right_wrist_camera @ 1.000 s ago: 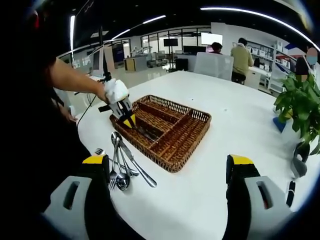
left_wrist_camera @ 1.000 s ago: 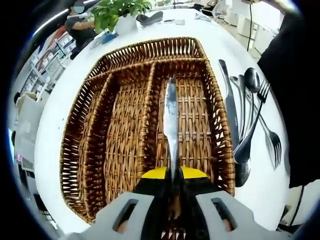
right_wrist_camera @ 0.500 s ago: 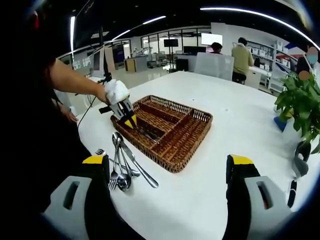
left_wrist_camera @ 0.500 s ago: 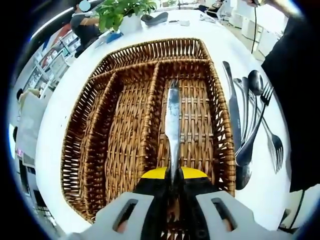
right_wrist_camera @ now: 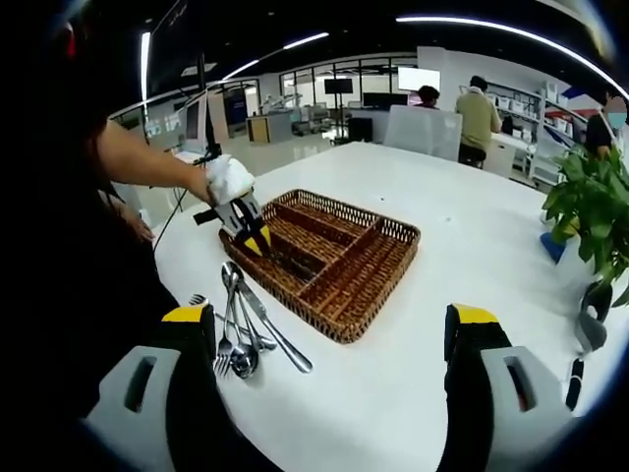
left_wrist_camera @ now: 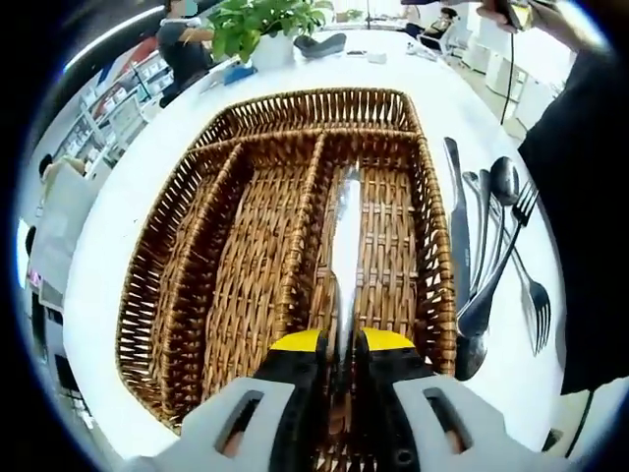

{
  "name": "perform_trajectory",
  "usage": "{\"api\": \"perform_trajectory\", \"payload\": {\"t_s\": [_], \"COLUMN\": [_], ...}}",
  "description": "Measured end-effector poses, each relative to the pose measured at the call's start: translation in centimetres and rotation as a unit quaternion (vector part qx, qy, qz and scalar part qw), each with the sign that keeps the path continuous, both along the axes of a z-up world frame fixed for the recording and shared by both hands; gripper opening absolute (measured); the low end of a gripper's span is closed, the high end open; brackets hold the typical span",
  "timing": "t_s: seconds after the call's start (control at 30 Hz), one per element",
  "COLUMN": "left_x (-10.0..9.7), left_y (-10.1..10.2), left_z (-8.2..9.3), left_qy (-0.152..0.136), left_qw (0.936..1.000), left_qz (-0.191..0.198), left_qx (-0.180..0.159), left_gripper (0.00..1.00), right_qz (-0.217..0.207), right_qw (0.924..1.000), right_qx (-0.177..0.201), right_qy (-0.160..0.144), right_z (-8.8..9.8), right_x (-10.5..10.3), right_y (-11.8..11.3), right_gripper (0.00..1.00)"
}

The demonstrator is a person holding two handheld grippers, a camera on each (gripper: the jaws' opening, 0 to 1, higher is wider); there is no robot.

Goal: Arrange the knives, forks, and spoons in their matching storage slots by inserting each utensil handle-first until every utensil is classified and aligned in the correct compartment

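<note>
A person's left gripper (left_wrist_camera: pixel 335 346), jaws clamped on a table knife (left_wrist_camera: pixel 344 231), holds the blade out over the right-hand slot of a wicker cutlery tray (left_wrist_camera: pixel 177 265). All 3 long slots look otherwise bare, so the sorting appears barely begun. A pile of loose cutlery (left_wrist_camera: pixel 491 246), another knife, spoons and forks, waits on the table just beside the tray. The right gripper (right_wrist_camera: pixel 329 339) hangs well back with its jaws wide apart and nothing between them. The white round table (right_wrist_camera: pixel 462 236) stands in an open-plan office with potted plants (right_wrist_camera: pixel 590 211) and strip lighting.
</note>
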State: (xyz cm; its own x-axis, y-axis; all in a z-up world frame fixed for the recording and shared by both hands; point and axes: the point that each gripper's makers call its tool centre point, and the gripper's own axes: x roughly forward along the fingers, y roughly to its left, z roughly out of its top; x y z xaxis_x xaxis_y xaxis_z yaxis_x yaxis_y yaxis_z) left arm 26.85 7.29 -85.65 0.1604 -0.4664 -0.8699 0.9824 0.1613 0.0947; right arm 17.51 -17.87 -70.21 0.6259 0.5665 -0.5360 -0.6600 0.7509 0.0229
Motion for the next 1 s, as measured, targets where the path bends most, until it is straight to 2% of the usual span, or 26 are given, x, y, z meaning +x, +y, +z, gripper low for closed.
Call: {"api": "perform_trajectory", "payload": {"t_s": [0.3,0.37,0.43,0.53,0.63,0.87,1.0], "left_x": [0.4,0.7,0.4,0.6,0.8,0.6,0.1], "left_y": [1.2,1.3,1.6,1.8,2.2,3.8,4.6], "left_z": [3.2,4.5,5.4,7.0,8.4,10.0,11.2], "left_qy": [-0.006,-0.014,-0.004,-0.025,-0.033,-0.043,-0.054], "left_qw": [0.9963,0.9931,0.991,0.9879,0.9829,0.9724,0.9662], "left_qz": [0.064,0.081,0.093,0.103,0.121,0.16,0.177], "left_qx": [-0.056,-0.083,-0.096,-0.114,-0.135,-0.164,-0.18], "left_gripper": [0.2,0.27,0.29,0.34,0.41,0.44,0.54], "right_qz": [0.001,0.002,0.004,0.005,0.008,0.018,0.025], "right_qw": [1.0,1.0,1.0,1.0,0.9999,0.9998,0.9996], "right_qx": [0.002,0.003,0.002,0.004,0.002,0.001,-0.002], "right_qy": [-0.003,-0.003,-0.004,-0.006,-0.008,-0.012,-0.013], "right_z": [0.1,0.1,0.1,0.3,0.4,0.5,0.5], "right_x": [0.2,0.2,0.3,0.6,0.9,1.5,1.6], "right_y": [0.1,0.2,0.3,0.4,0.4,0.9,1.0], "right_gripper": [1.0,1.0,1.0,1.0,1.0,1.0,1.0]}}
